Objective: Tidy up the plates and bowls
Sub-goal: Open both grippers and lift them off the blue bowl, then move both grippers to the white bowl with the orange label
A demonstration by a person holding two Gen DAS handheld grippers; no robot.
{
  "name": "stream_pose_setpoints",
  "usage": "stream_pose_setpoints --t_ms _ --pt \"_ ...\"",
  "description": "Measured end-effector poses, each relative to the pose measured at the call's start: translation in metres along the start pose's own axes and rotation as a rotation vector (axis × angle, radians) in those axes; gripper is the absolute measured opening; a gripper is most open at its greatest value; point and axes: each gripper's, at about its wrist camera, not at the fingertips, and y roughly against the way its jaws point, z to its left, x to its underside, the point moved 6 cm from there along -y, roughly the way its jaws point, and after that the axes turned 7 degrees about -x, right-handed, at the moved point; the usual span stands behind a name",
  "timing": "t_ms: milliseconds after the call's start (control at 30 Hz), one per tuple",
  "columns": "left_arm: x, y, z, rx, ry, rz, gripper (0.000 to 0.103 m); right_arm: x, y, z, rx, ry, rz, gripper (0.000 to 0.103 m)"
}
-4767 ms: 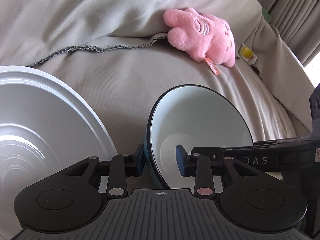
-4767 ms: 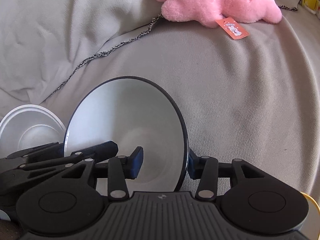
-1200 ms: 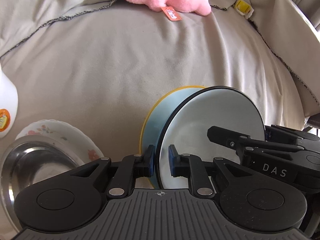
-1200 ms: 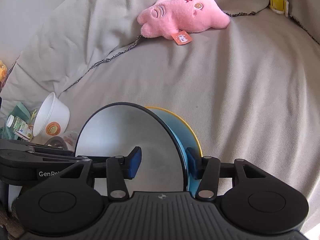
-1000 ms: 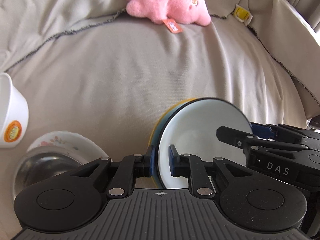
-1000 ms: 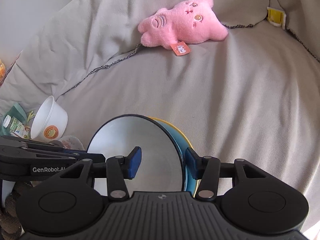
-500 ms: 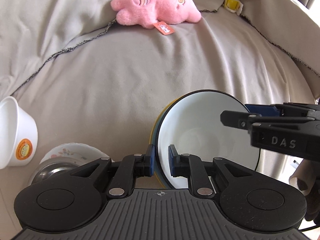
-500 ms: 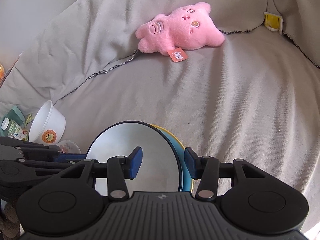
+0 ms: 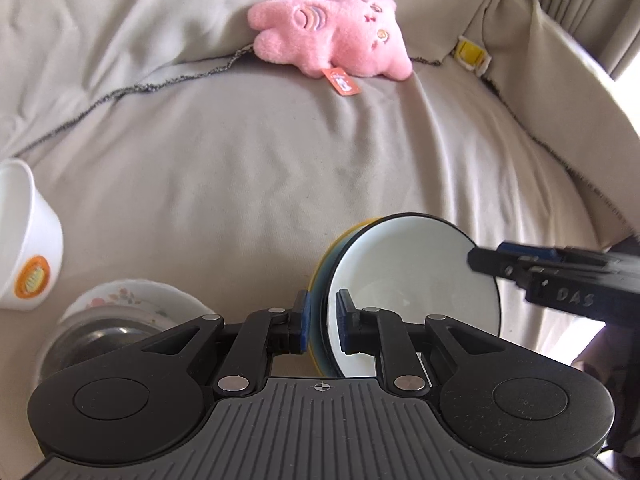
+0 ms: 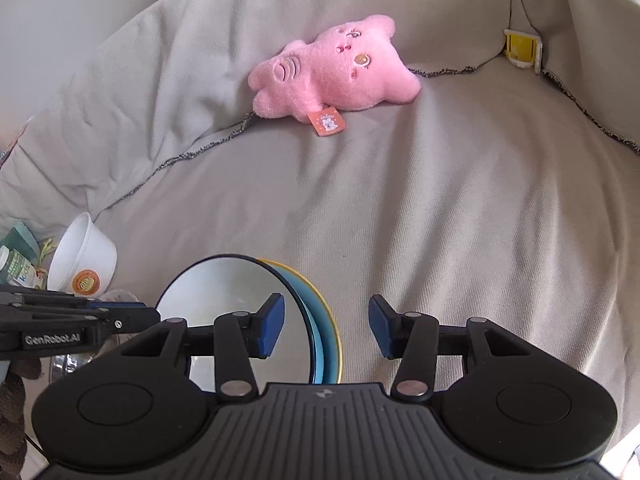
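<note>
A white bowl with a dark rim (image 9: 416,280) sits nested in a blue bowl with a yellow rim (image 9: 320,276); both are tilted on edge above the beige sofa cover. My left gripper (image 9: 322,320) is shut on the rims of the two bowls. The stack also shows in the right wrist view: the white bowl (image 10: 224,292) and the blue bowl (image 10: 326,340). My right gripper (image 10: 326,326) is open, its jaws wide apart on either side of the stack's rim without touching it. A floral bowl holding a steel bowl (image 9: 104,332) lies at the lower left.
A white paper cup (image 9: 24,236) lies on its side at the left, also in the right wrist view (image 10: 82,258). A pink plush toy (image 9: 332,36) lies at the back of the sofa. A yellow clip (image 10: 520,48) sits at the back right. Packets (image 10: 16,264) lie at the far left.
My right gripper has opened and let go of the bowl stack. The left gripper still holds the stack, and both views have pulled back a little.
</note>
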Motion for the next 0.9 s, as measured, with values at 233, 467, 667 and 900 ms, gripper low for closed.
stream_pose_setpoints --t_ms 233,467,667,900 --pt "0.017 0.035 0.07 0.104 0.159 -0.273 0.017 0.008 -0.007 -0.003 0.065 -0.013 0.035 0.048" --pt "0.042 0.073 0.205 0.088 0.434 -0.589 0.017 -0.019 0.007 0.055 0.135 0.108 -0.014 0.056" --pt "0.059 0.056 0.315 -0.039 0.613 -0.562 0.017 -0.043 -0.03 0.161 0.12 0.241 0.049 0.066" --pt "0.07 0.041 0.361 -0.001 0.749 -0.514 0.017 -0.05 -0.114 0.294 -0.031 0.28 0.182 0.075"
